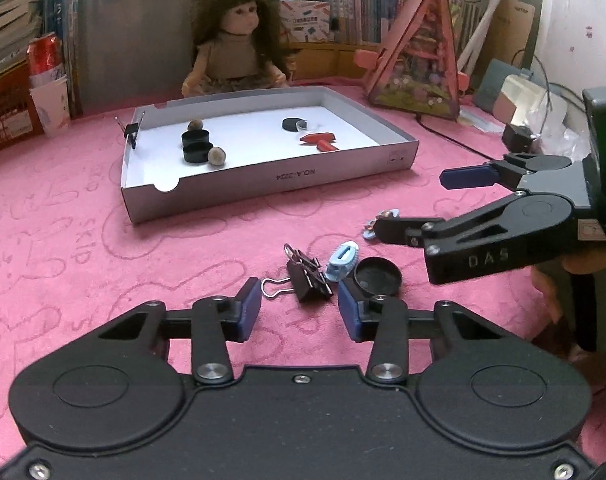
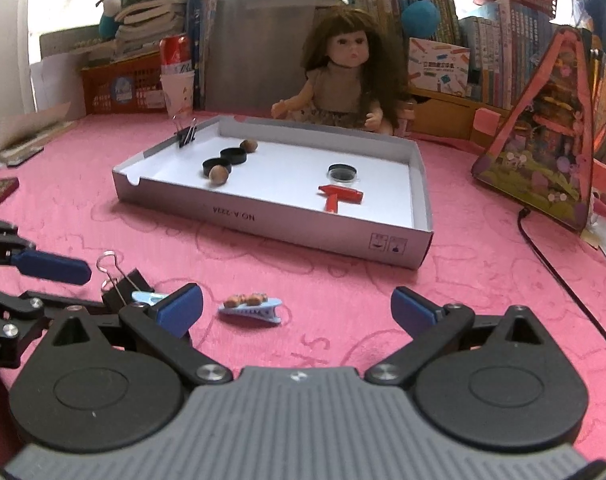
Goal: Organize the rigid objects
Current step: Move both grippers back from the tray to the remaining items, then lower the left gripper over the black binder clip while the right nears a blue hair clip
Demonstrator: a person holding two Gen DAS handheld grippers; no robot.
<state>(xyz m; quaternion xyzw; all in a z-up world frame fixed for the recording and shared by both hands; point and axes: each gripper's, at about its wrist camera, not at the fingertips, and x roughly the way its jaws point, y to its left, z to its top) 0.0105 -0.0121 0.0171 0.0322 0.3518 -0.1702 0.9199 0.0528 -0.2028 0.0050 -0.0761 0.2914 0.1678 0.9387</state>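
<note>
On the pink cloth lie a black binder clip [image 1: 309, 280], a light blue clip [image 1: 341, 262] and a black round lid [image 1: 379, 276]. My left gripper [image 1: 299, 300] is open, its blue pads on either side of the binder clip without touching it. A light blue hair clip [image 2: 251, 308] with brown decorations lies between the wide-open fingers of my right gripper [image 2: 297, 308]. The white cardboard tray [image 1: 263, 184] farther back holds black lids, two nuts, a red piece and a binder clip on its left wall.
A doll [image 1: 239, 40] sits behind the tray. A red can [image 1: 43, 56] and paper cup stand at the back left. A pink triangular toy house [image 1: 419, 60] and a black cable [image 2: 551, 264] are to the right, with books along the back.
</note>
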